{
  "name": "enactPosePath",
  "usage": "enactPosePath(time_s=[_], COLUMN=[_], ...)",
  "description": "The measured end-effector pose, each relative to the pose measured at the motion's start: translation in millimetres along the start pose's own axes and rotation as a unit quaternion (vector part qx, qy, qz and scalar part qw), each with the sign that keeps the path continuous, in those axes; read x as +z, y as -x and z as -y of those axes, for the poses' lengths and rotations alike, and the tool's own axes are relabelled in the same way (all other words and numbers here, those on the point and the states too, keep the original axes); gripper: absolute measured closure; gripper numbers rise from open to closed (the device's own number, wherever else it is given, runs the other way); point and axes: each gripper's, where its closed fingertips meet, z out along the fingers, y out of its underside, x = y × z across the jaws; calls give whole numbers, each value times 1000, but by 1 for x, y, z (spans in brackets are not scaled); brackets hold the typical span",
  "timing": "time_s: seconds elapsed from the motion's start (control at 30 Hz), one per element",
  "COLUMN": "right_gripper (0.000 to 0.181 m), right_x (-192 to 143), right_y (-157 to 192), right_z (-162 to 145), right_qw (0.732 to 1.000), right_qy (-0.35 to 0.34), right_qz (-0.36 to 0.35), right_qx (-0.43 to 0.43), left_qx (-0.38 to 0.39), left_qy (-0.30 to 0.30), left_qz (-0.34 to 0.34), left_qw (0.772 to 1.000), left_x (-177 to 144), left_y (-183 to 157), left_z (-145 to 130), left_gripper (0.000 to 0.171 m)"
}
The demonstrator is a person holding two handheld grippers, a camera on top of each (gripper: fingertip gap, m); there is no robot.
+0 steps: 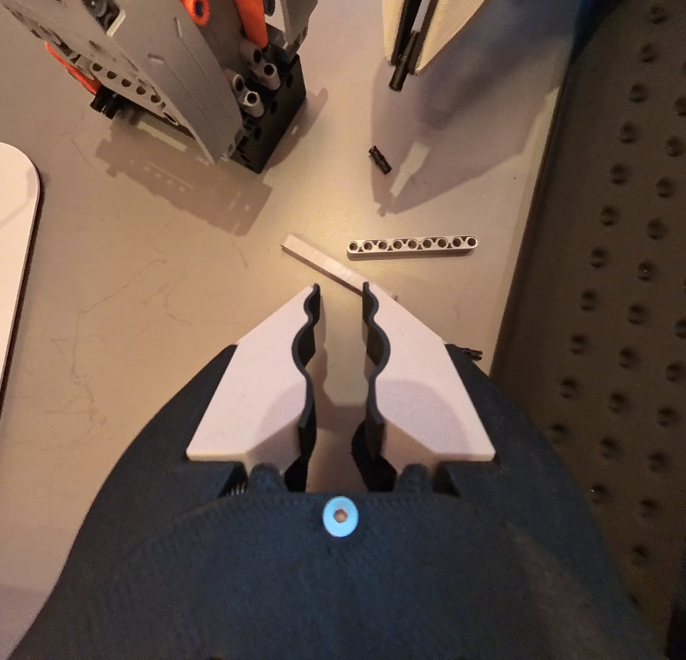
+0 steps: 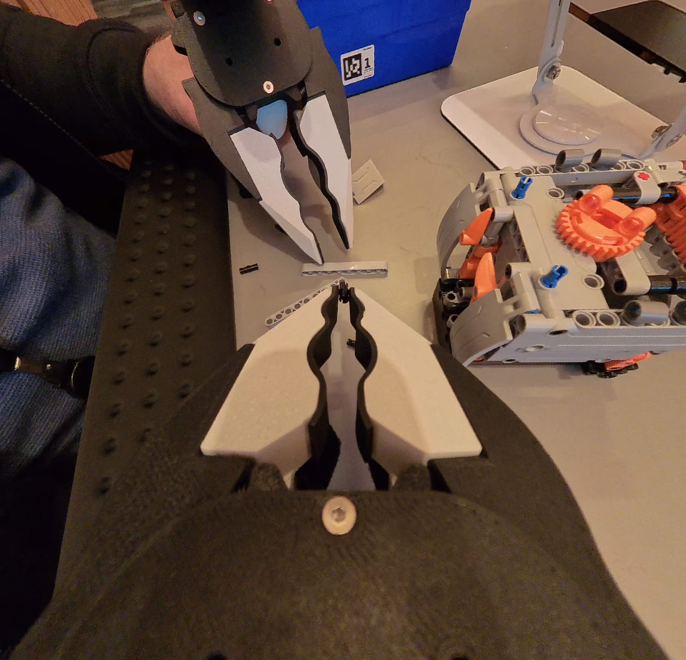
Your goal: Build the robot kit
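Note:
My right gripper (image 2: pixel 343 291) is shut on a small black pin (image 2: pixel 342 294), held just above the table. The same gripper (image 1: pixel 402 66) and pin (image 1: pixel 398 76) show at the top of the left wrist view. My left gripper (image 1: pixel 340 289) is open and empty. Its tips are over a smooth grey beam (image 1: pixel 315 258) lying on its edge. In the right wrist view the left gripper (image 2: pixel 334 254) nearly touches that beam (image 2: pixel 344 269). A second grey beam with holes (image 1: pixel 412 245) lies flat beside it, and also shows in the right wrist view (image 2: pixel 297 306).
A grey, orange and black brick vehicle model (image 2: pixel 557 263) lies on its side on the table (image 2: pixel 557 438). Loose black pins (image 2: pixel 248 269) (image 1: pixel 379 159) lie about. A black dimpled mat (image 2: pixel 167 271) borders the table. Behind are a blue bin (image 2: pixel 389 18), a white stand base (image 2: pixel 501 122) and a grey panel (image 2: pixel 365 185).

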Motion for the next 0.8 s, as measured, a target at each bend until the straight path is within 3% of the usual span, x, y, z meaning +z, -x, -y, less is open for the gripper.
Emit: enactPosePath(time_s=[0.5, 0.8], right_gripper=[179, 179], right_x=[-2, -3], right_y=[-5, -5], right_z=[1, 1], right_qw=[1000, 1000], right_qy=[-4, -4], right_qz=[-14, -16], right_qx=[1, 0], left_qx=[-28, -35], left_qy=[-23, -7], left_qz=[6, 3], left_qw=[999, 999], left_x=[-4, 6], left_y=[7, 5], left_z=[7, 9], left_gripper=[152, 155])
